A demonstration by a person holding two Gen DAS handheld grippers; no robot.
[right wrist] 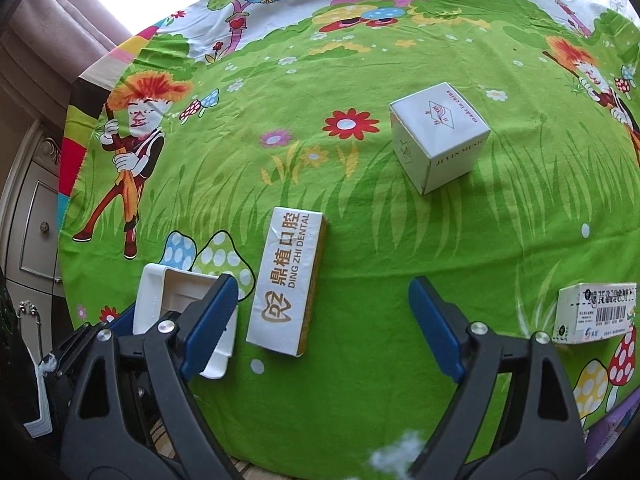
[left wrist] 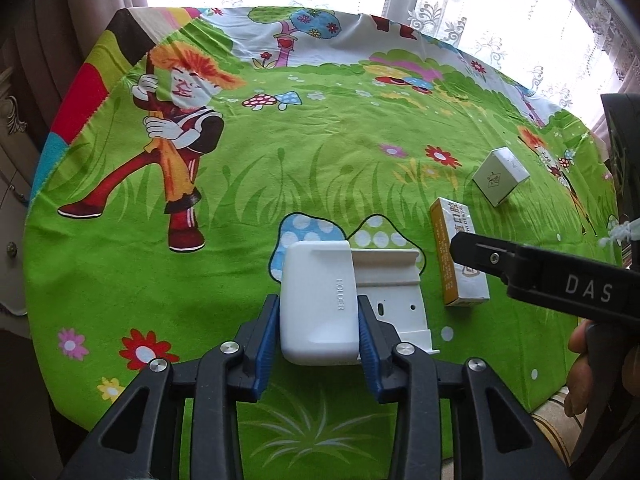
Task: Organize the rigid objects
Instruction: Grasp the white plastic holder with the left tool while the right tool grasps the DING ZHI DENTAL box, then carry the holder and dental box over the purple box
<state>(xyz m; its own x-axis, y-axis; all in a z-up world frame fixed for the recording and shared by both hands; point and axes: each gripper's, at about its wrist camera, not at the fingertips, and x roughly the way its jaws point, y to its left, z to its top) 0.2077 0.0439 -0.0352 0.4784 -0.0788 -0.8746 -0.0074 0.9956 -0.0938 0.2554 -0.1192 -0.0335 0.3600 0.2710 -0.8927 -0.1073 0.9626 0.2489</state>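
Note:
My left gripper [left wrist: 318, 316] is shut on a white plastic holder [left wrist: 318, 300] marked HOLDER, with its white back plate [left wrist: 394, 292] beside it on the cloth; the holder also shows in the right wrist view [right wrist: 176, 300]. My right gripper [right wrist: 320, 324] is open and empty, just above the near end of a long dental box [right wrist: 286, 280], white on top with yellow sides, which also shows in the left wrist view [left wrist: 460, 256]. A white cube box [right wrist: 438, 134] stands farther back. A white barcode box [right wrist: 596, 312] lies at the right.
A round table is covered by a green cartoon cloth [left wrist: 280, 160]. Lace curtains [left wrist: 480, 8] hang behind it. A pale cabinet [right wrist: 36, 220] stands at the left. The table's near edge runs below both grippers.

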